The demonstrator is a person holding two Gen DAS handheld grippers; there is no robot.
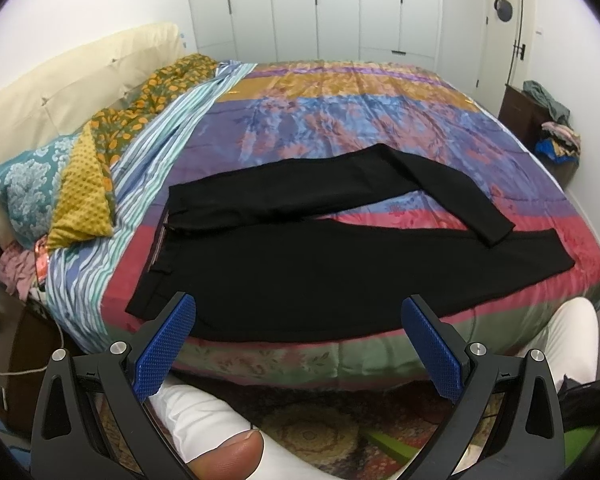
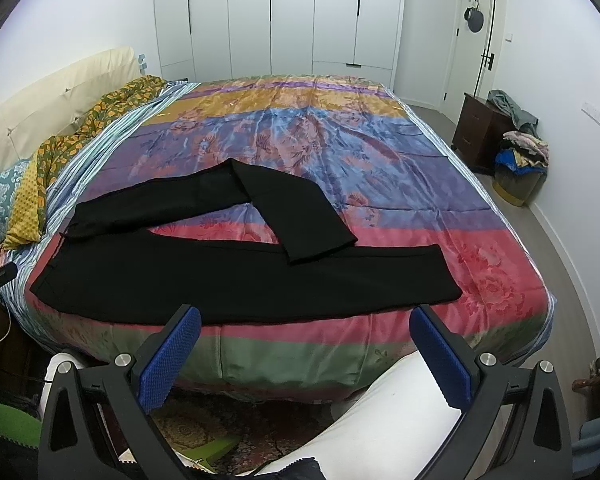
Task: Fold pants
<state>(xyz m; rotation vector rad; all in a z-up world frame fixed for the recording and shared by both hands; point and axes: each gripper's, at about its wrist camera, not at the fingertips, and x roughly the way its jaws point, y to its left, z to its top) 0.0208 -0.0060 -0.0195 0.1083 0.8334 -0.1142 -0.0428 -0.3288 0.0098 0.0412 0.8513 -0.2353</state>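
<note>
White wardrobe doors (image 2: 272,20) and pale walls close off a bedroom, where a wide bed (image 2: 340,140) under a glossy, multicoloured floral cover fills both views. A cream padded headboard (image 1: 60,84) and patterned pillows (image 1: 24,196) sit at the left end.

Spread across the near part of the bed lies a pair of black fabric pants (image 1: 300,272), waistband toward the pillows. The nearer leg runs straight along the bed's front edge. The farther leg angles away, then doubles back at a bend, so its hem rests on the nearer leg, close to that leg's own cuff (image 2: 320,248).

Both tools hang off the bed's front edge, clear of the cloth. The left hand-held gripper (image 1: 300,348) is spread wide with nothing between its blue textured pads (image 1: 168,348); the right hand-held gripper (image 2: 304,356) is equally wide and empty. White-clad legs of the person (image 1: 572,344) show below.

The pants look thin, limp and light, so they will probably sag and drag if lifted from one point, and the sheeny cover may let them slide. Sensible holds would be the bent leg's hem, to straighten it, then the waistband corner (image 1: 140,304) and a cuff, pinching both layers at the edge. No fold appears made yet.
</note>
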